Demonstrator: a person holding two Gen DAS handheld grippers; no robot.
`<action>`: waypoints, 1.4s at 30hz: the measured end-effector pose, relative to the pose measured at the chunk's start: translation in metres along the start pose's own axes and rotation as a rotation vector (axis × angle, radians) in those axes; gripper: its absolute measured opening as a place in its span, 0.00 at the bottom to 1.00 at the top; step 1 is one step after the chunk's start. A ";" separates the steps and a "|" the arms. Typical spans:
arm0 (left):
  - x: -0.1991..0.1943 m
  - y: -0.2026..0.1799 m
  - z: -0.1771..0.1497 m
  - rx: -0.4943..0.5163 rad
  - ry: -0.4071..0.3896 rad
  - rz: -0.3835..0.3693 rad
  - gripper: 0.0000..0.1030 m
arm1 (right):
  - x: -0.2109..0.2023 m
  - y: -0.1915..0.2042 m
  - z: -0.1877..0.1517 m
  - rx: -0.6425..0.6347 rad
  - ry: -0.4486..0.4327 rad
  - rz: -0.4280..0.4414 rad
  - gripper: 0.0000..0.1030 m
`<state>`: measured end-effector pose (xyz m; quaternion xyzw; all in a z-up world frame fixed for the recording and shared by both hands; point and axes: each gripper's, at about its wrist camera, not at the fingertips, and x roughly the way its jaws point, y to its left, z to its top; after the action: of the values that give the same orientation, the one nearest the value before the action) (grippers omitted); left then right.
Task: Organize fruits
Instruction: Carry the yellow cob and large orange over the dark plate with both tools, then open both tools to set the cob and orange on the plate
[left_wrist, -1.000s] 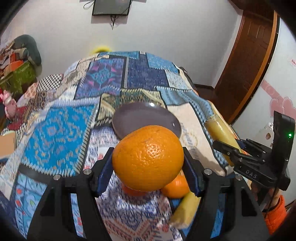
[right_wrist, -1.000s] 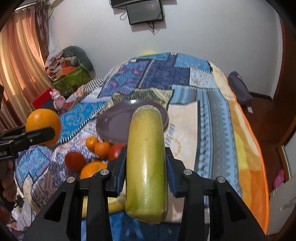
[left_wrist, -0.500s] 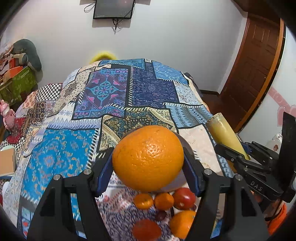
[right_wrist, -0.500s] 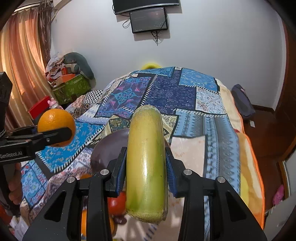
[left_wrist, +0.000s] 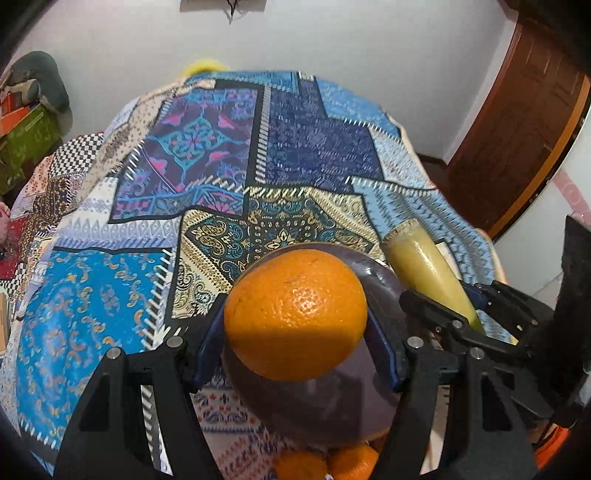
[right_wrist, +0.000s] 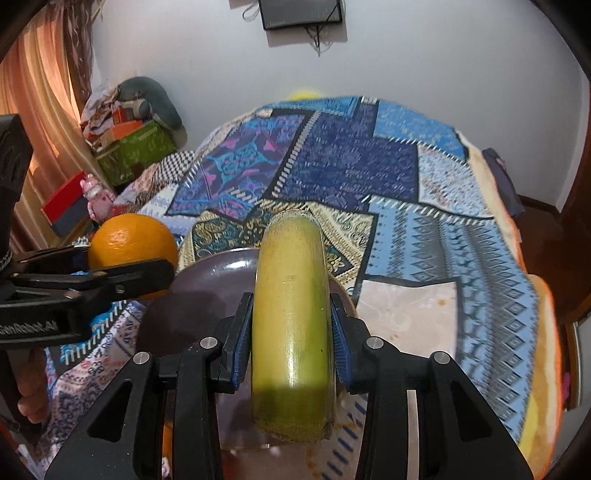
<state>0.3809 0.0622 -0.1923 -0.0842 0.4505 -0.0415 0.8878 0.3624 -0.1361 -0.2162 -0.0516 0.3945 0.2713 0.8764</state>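
Fruit is in both claws but none rests on the purple plate (left_wrist: 384, 280) as far as its visible part shows: the left claw (left_wrist: 295, 334) is clamped on a large orange (left_wrist: 295, 314), the right claw (right_wrist: 291, 332) on a yellow-green banana (right_wrist: 291, 314), both held above the plate on the patchwork bedspread (left_wrist: 110, 295). Setting these down remains, as does collecting the small oranges (left_wrist: 325, 463) lying at the plate's near edge. Compared with a second ago, both claws have travelled forward over the plate, and most of the loose fruit has slipped below view.
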 end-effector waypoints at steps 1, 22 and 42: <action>0.007 0.001 0.001 0.006 0.012 0.002 0.66 | 0.004 0.000 0.001 -0.003 0.006 0.001 0.34; 0.069 0.002 0.014 0.041 0.120 -0.010 0.67 | 0.055 -0.005 0.004 -0.061 0.131 0.017 0.34; 0.021 0.000 0.005 0.031 0.086 -0.057 0.71 | 0.022 -0.002 0.002 -0.066 0.116 -0.009 0.39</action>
<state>0.3970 0.0599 -0.2064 -0.0815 0.4849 -0.0772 0.8673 0.3768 -0.1281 -0.2310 -0.0978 0.4354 0.2767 0.8511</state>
